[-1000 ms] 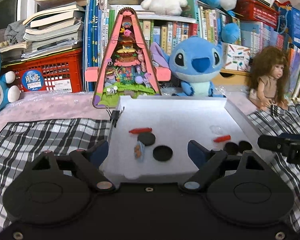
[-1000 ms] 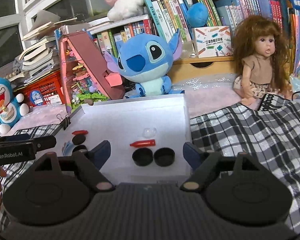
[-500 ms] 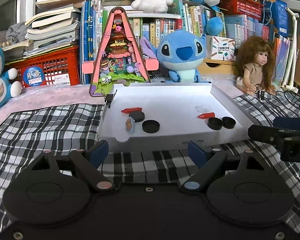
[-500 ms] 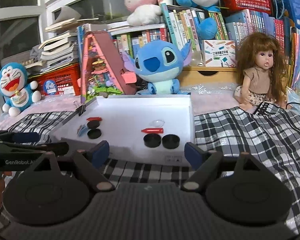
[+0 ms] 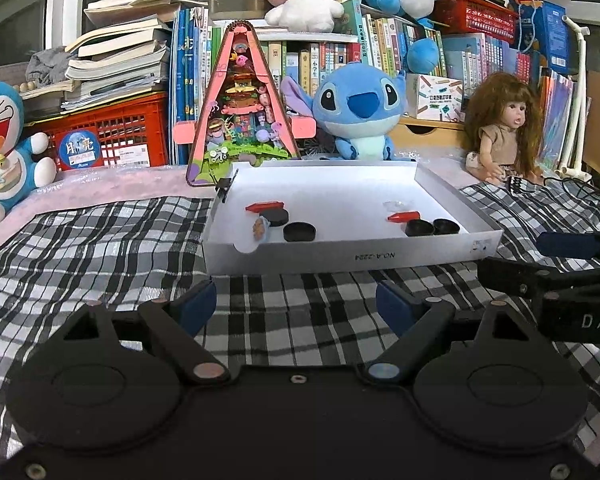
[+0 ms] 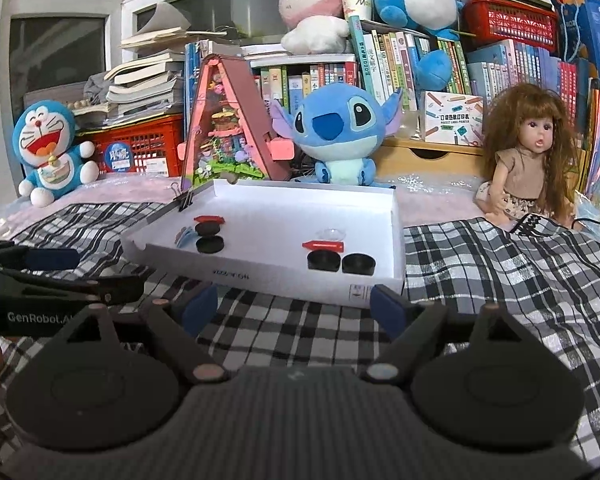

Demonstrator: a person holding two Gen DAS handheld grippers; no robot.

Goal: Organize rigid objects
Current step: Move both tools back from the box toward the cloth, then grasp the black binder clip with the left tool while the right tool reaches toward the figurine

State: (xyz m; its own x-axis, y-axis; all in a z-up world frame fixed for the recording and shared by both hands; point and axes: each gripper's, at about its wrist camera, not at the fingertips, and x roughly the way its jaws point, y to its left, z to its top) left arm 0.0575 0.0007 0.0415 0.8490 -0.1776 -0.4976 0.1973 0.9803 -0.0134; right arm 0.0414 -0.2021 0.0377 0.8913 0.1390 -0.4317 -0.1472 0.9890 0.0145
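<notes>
Your left gripper (image 5: 296, 304) and right gripper (image 6: 294, 306) are gaping, empty | white box (image 5: 352, 258): two red sticks (image 5: 265, 207) lying sideways | four black discs (image 5: 299, 233)

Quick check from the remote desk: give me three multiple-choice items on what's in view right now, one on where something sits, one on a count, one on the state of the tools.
1. Where is the binder clip?
A. on the white box's far left corner
B. inside the box, by the discs
C. on the doll's lap

2. How many black discs lie in the box?
A. two
B. four
C. six

3. How do the left tool and right tool stand?
A. both shut on discs
B. one holds a red piece
C. both open, empty

Answers: 1 A, it grips the rim there. 2 B, two pairs, left and right. 3 C, only checked cloth shows between the fingers.
</notes>
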